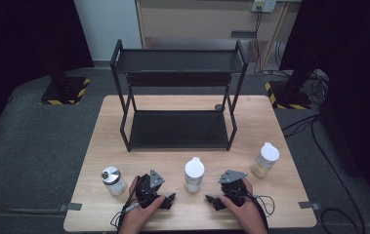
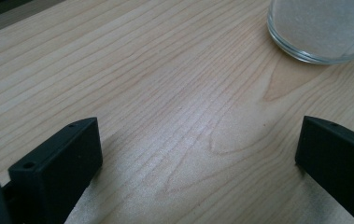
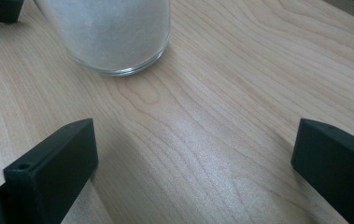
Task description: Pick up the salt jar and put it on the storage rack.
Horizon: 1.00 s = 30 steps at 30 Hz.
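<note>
Three glass jars stand along the front of the wooden table [image 1: 270, 122]. One with a metal lid [image 1: 113, 181] is at the left, a white-capped jar of white powder [image 1: 194, 174] in the middle, and a white-capped jar with yellowish contents [image 1: 264, 160] at the right. My left gripper [image 1: 169, 202] rests on the table just left of the middle jar, open, nothing between its jaws. My right gripper [image 1: 212, 201] rests just right of that jar, also open and empty. The middle jar's glass base [image 2: 322, 32] shows in the left gripper view and again [image 3: 111, 35] in the right gripper view.
A black two-tier metal shelf rack [image 1: 177, 92] stands at the back middle of the table, both tiers bare. A small dark object [image 1: 218, 107] lies by the rack's rear right leg. Bare wood lies between the rack and the jars. Cables trail on the floor at the right.
</note>
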Tool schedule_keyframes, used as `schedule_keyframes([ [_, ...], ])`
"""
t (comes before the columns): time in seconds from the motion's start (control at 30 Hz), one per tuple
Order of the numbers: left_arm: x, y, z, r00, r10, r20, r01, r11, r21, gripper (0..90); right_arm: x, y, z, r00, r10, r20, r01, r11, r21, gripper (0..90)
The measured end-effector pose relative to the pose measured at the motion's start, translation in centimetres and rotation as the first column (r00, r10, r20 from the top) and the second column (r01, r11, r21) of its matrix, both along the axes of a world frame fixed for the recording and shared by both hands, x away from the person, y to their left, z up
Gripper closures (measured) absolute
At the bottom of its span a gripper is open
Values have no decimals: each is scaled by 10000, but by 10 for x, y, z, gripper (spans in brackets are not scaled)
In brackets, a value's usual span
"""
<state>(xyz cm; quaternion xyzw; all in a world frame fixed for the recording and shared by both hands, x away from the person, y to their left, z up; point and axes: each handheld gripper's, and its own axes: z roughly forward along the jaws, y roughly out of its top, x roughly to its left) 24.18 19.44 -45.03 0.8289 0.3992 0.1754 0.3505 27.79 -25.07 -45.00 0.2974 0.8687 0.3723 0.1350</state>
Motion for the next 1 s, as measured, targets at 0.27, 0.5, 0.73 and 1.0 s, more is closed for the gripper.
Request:
schedule_keyframes([
  [0.27, 0, 0, 0, 10000, 9, 2, -9, 10000, 0, 0, -3, 1, 0, 9999, -139, 9, 139, 9999, 8, 9],
  [0.5, 0, 0, 0, 10000, 0, 6, 0, 10000, 5, 0, -3, 1, 0, 9999, -169, 9, 169, 9999, 7, 9],
  [0.73, -1, 0, 0, 10000, 30, 7, -30, 10000, -1, 0, -5, 2, 0, 9997, -250, 20, 250, 9997, 3, 10],
  [1.0, -3, 1, 0, 10000, -4, 58, 4, 10000, 2, 6, -6, 2, 0, 9995, -300, 23, 300, 9995, 2, 10],
])
